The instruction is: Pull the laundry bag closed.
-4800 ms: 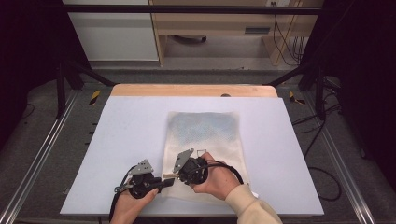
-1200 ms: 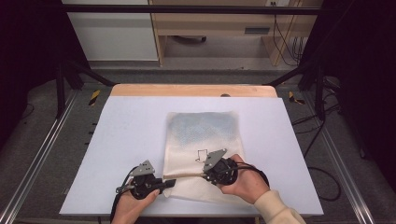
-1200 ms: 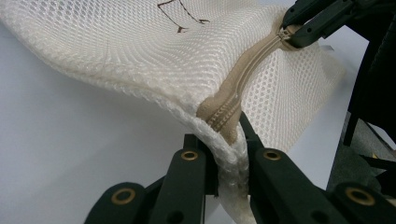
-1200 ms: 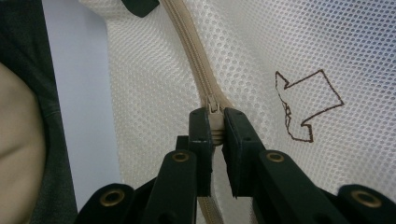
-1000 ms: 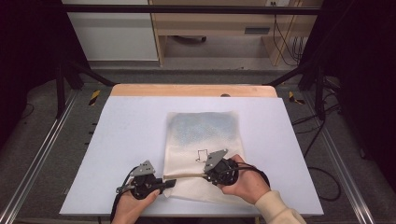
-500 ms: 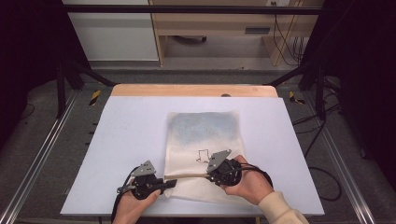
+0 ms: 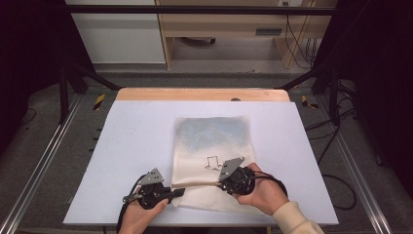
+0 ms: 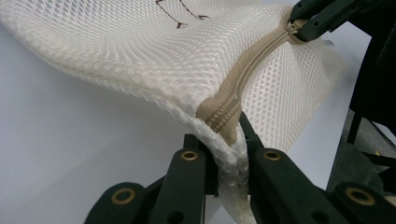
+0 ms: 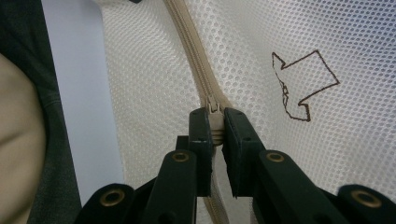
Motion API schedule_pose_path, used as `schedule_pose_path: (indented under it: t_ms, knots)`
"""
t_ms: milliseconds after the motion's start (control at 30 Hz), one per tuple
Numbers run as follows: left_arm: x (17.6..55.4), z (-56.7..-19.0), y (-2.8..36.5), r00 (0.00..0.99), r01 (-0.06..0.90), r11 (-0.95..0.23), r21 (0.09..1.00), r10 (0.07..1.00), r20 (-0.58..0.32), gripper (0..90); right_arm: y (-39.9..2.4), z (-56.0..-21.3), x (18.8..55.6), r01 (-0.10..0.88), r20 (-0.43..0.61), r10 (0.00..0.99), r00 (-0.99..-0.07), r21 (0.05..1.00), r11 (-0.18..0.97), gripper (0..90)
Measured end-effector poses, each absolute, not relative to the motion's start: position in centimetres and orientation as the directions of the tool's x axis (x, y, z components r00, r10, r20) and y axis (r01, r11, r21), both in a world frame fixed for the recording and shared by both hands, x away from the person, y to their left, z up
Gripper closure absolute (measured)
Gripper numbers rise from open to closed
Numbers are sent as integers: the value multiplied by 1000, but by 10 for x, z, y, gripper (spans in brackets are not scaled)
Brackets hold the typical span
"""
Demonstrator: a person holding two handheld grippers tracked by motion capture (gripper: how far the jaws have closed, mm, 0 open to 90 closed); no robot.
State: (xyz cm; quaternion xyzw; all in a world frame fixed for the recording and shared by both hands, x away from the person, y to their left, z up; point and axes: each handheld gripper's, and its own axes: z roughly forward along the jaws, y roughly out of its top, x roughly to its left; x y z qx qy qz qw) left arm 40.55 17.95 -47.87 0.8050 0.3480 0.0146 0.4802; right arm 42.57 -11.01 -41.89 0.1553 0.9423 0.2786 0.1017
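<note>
The left hand-held gripper (image 8: 226, 154) is seen closed on the near-left corner of a mesh bag (image 8: 140, 51), at the end of its beige zipper (image 8: 243, 79); the fabric is pinched between the black jaws and lifted slightly off the surface. In the high view this left hand-held gripper (image 7: 179, 192) lies at the bag's lower left edge, held by a hand (image 7: 141, 217) that enters from the bottom.

The right hand-held gripper (image 9: 214, 135) is closed on the zipper's slider (image 9: 214, 108), the jaws pressed on either side of it. Beside it, a brown outline figure (image 9: 299, 86) is stitched on the mesh. In the high view the right hand-held gripper (image 7: 221, 179) is placed on the bag's near part, just below that figure, and is gripped by a hand (image 7: 265, 192) with a cream sleeve (image 7: 297, 222).

The bag (image 7: 212, 141) lies flat, right of centre on the desk (image 7: 131, 136), its long side running away from the person. The desk is covered by a pale bluish-white sheet, with a strip of bare wood (image 7: 202, 94) left exposed along the far edge. Metal rails (image 7: 44, 161) flank the desk on both sides above a grey floor (image 7: 360, 146). Behind, a white cabinet (image 7: 117, 34) and a wooden shelf unit (image 7: 229, 29) are seen, with cables (image 7: 297, 29) hanging at the right.
</note>
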Motion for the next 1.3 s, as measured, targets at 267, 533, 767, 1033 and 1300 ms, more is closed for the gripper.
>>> schedule_pose_path:
  t_ms: [267, 533, 767, 1033, 1300]
  knots:
    - [406, -479, 180, 756, 547, -297, 782, 576, -311, 849, -109, -420, 427, 238, -104, 349, -931, 553, 799, 822]
    - [405, -479, 179, 757, 545, -294, 785, 575, -310, 849, -110, -419, 427, 241, -104, 354, -929, 555, 796, 822]
    - [405, -478, 179, 758, 544, -292, 787, 573, -312, 849, -113, -420, 428, 242, -103, 356, -929, 559, 793, 822]
    - [405, -478, 179, 757, 545, -293, 786, 574, -310, 849, -117, -419, 427, 247, -111, 365, -924, 557, 793, 822]
    - [405, -479, 179, 756, 546, -294, 784, 577, -310, 849, -126, -421, 427, 265, -105, 385, -917, 563, 783, 822]
